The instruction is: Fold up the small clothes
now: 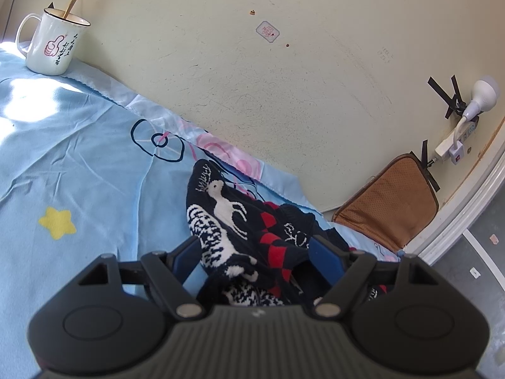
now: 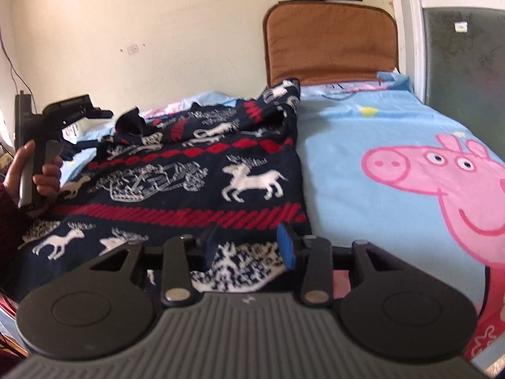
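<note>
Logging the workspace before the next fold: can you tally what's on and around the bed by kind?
Sweater: 1
Bedsheet: 1
Mug: 1
Brown cushion: 1
Hand-held gripper: 2, left and right
Total: 6

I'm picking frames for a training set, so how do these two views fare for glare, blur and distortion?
Left wrist view: sunlight blows out the blue sheet near the mug; the sweater is sharp; strong fisheye curve along the wall edge. Right wrist view: even light, no glare, slightly soft overall; the pig print stretches toward the edge.
</note>
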### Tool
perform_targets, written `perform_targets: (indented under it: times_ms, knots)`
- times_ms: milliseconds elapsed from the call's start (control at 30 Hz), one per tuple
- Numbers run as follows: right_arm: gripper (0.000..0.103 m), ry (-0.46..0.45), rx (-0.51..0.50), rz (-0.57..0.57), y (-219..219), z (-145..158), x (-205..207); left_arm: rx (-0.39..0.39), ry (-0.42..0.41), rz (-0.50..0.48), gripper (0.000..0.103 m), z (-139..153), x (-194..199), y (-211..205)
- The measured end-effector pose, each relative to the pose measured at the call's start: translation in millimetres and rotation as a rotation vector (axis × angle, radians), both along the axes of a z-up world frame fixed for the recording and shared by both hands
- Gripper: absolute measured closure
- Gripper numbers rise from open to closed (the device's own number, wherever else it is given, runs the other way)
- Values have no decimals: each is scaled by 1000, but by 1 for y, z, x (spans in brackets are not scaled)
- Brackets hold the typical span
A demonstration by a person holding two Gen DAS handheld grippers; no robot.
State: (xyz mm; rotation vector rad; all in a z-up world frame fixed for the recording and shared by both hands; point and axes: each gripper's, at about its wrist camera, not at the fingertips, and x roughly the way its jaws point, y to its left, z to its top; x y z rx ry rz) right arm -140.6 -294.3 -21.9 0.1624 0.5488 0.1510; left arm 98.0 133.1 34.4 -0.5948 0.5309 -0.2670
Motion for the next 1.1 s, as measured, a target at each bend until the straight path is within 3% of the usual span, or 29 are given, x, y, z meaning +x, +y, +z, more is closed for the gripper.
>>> perform_targets:
  times_ms: [167,400,567,733,1100]
  knots:
    - [60,-16,6,6,-16,13,-10,1,1,-7,25,0,0,0]
    - [60,-47,89,-36,-27,26,18,3,3,-14,25,-1,1,-2]
    - [60,27,69,-18,-11,8,30,6,2,-16,25,0,1,-4]
    - [56,3,-14,-3,1,6,26,0,1,-13,25,-1,1,-2]
    - [56,-21,31,-18,-7,17,32,-17,-42,-16,24,5,-5,1]
